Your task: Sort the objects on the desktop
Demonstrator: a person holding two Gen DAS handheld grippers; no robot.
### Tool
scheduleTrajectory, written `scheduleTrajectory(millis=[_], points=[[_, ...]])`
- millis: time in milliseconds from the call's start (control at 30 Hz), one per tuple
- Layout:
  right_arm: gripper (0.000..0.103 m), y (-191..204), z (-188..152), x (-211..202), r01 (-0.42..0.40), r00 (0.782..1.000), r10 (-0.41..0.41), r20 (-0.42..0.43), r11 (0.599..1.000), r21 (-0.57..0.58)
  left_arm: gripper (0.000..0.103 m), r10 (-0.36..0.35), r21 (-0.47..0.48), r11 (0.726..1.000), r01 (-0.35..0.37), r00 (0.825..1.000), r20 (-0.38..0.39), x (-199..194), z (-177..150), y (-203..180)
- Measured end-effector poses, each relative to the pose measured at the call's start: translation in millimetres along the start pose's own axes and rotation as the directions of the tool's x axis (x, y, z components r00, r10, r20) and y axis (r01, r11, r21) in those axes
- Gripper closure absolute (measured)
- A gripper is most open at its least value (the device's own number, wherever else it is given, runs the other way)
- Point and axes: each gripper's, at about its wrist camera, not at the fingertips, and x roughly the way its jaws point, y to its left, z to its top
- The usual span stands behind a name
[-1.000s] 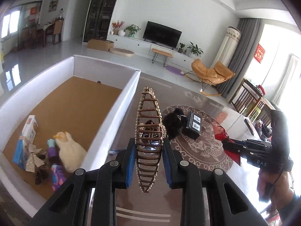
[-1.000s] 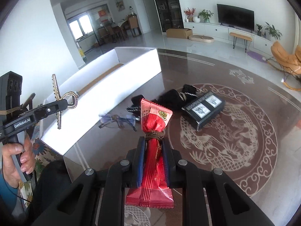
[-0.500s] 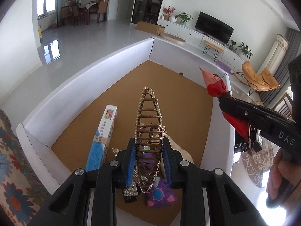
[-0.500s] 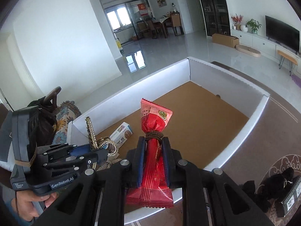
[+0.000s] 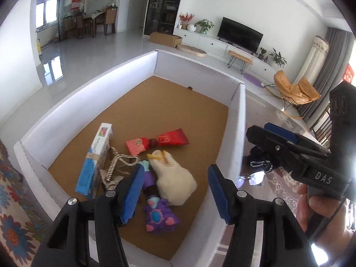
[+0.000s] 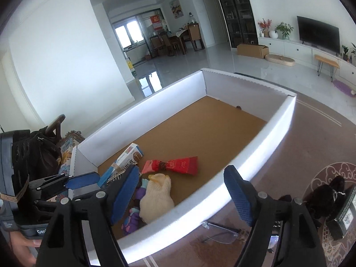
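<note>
Glasses (image 6: 222, 225) on table (image 6: 316, 146) just outside white box (image 6: 267, 138) wall, directly below right gripper (image 6: 182, 178), seemingly lying crosswise. Left gripper (image 5: 176, 173) farther, over box. Jaws of both just been opening, nothing between.

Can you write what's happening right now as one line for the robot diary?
left gripper: just opened, empty | right gripper: just opened, empty | red snack packet, beaded hair clip: in white box
</note>
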Motion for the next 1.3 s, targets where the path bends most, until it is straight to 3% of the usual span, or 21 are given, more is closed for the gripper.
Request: scheduleTrajectory(millis=[33,133,267,400,533,667,700,767,900,1000,1300], points=[[0.015,-12.3,-9.2,-16.8,0.021,0.999,-0.021,0.024,1.0,0.006,0.039,-0.039,0.026,0.999,0.039,0.999,0.011,-7.2,-2.8,-18.3],[0.009,-57.3,-51.7,-63.2,0.125,0.991,-0.127,0.048,0.991,0.041,0.01,-0.146,0.122,0.982,0.142,0.989,0.026,-19.8,-24.4,-79.9],[0.009,-127.8,-122.8,-110.7,0.322,0.947,-0.32,-0.037,0.937,0.133,0.006,-0.234,0.222,0.946,0.236,0.972,-0.036,1.9,-62.8,-154.8],[0.009,-188.2,-191.2,-149.4,0.511,0.859,-0.488,-0.152,0.83,0.224,0.006,-0.198,0.249,0.94,0.234,0.967,-0.163,55.9,-103.2,-210.9],[0.009,-217.4,-231.5,-178.3,0.592,0.806,-0.558,-0.197,0.756,0.28,0.006,-0.099,0.321,0.933,0.159,0.975,-0.197,86.9,-136.7,-246.1],[0.008,-218.5,-244.5,-192.5,0.598,0.801,-0.568,-0.188,0.744,0.298,0.006,-0.068,0.378,0.916,0.131,0.982,-0.175,93.8,-152.3,-254.0],[0.002,-217.8,-243.8,-188.9,0.598,0.802,-0.564,-0.199,0.747,0.291,0.006,-0.055,0.39,0.913,0.117,0.985,-0.165,94.1,-152.3,-255.2],[0.0,-214.0,-243.1,-180.4,0.627,0.778,-0.583,-0.233,0.74,0.243,0.006,-0.052,0.382,0.918,0.112,0.985,-0.163,96.3,-151.6,-252.8],[0.0,-211.0,-243.5,-177.4,0.626,0.779,-0.583,-0.231,0.74,0.245,0.006,-0.063,0.359,0.926,0.114,0.986,-0.151,98.3,-148.7,-244.8],[0.0,-211.0,-243.2,-176.7,0.626,0.779,-0.583,-0.231,0.74,0.245,0.002,-0.028,0.389,0.917,0.085,0.988,-0.15,100.1,-152.1,-248.6],[0.0,-211.0,-243.3,-176.7,0.626,0.779,-0.583,-0.231,0.74,0.245,0.0,-0.033,0.387,0.918,0.09,0.988,-0.153,99.8,-154.5,-247.5]])
